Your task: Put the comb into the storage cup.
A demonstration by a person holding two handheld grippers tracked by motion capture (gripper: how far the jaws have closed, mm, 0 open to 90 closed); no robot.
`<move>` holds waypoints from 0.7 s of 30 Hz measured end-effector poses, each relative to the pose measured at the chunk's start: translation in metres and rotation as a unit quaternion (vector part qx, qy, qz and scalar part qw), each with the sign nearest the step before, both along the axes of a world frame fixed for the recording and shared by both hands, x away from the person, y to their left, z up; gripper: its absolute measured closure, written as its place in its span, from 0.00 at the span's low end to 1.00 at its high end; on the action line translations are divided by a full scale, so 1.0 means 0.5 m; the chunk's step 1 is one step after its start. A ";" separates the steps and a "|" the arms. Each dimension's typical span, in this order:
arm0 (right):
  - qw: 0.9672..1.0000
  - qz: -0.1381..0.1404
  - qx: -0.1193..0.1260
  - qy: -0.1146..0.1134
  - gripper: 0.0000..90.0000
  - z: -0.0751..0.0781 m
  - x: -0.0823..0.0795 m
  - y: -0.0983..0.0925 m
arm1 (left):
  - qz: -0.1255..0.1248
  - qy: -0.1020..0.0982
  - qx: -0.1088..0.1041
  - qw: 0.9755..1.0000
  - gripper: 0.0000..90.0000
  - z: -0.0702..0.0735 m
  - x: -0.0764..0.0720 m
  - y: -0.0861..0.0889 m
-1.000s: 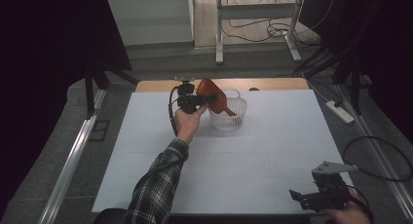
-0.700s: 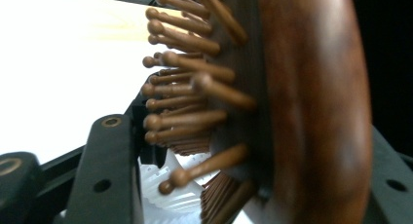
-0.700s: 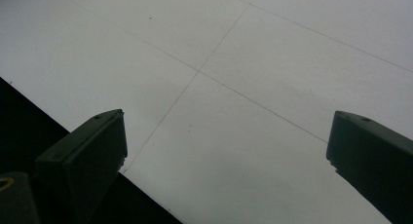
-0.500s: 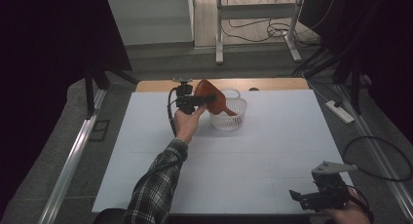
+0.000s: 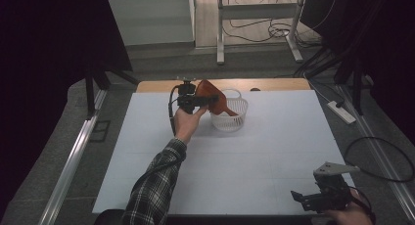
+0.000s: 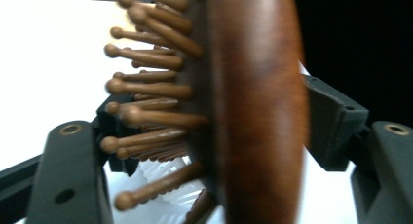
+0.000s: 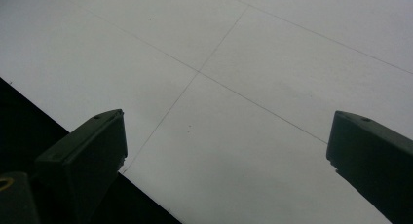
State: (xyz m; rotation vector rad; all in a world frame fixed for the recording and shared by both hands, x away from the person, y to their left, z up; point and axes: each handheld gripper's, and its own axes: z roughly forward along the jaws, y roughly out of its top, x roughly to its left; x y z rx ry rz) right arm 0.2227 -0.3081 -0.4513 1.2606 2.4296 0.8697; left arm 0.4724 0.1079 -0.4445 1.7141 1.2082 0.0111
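Note:
A brown wooden hairbrush (image 5: pixel 211 94) leans over a small white basket (image 5: pixel 229 118) at the far middle of the table, its handle pointing down into the basket. My left gripper (image 5: pixel 195 101) is at the brush's head. In the left gripper view the brush (image 6: pixel 253 112) stands between the jaws, bristles (image 6: pixel 146 87) facing the left jaw. My left gripper (image 6: pixel 221 126) has just been opening its jaws, and the pads look slack around the brush. My right gripper (image 5: pixel 323 195) rests at the table's near right corner, and its jaws stand wide apart in my right gripper (image 7: pixel 229 136) view, with nothing between them.
A white board (image 5: pixel 274 151) covers the table, with a wooden strip (image 5: pixel 274 84) along its far edge. Black cables (image 5: pixel 381 156) lie on the floor at the right, and a white power strip (image 5: pixel 342 112) lies beside the table. Table legs (image 5: pixel 220 34) stand beyond.
Both hands have kept their places. The brush's head has shifted only slightly over the basket and still leans there.

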 end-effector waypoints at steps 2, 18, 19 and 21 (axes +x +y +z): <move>1.000 0.000 0.000 -0.001 0.01 0.000 0.000 0.000 | -0.002 -0.005 0.007 1.000 0.28 0.003 -0.001 0.002; 1.000 0.001 -0.003 -0.001 0.01 0.000 -0.001 0.002 | -0.024 -0.029 0.062 0.997 0.19 0.020 -0.004 0.020; 1.000 0.002 -0.004 0.000 0.01 0.000 -0.001 0.001 | -0.026 -0.029 0.065 0.997 0.18 0.022 -0.005 0.022; 1.000 0.002 -0.004 0.000 0.01 0.000 -0.001 0.001 | -0.029 -0.030 0.065 0.997 0.17 0.023 -0.005 0.025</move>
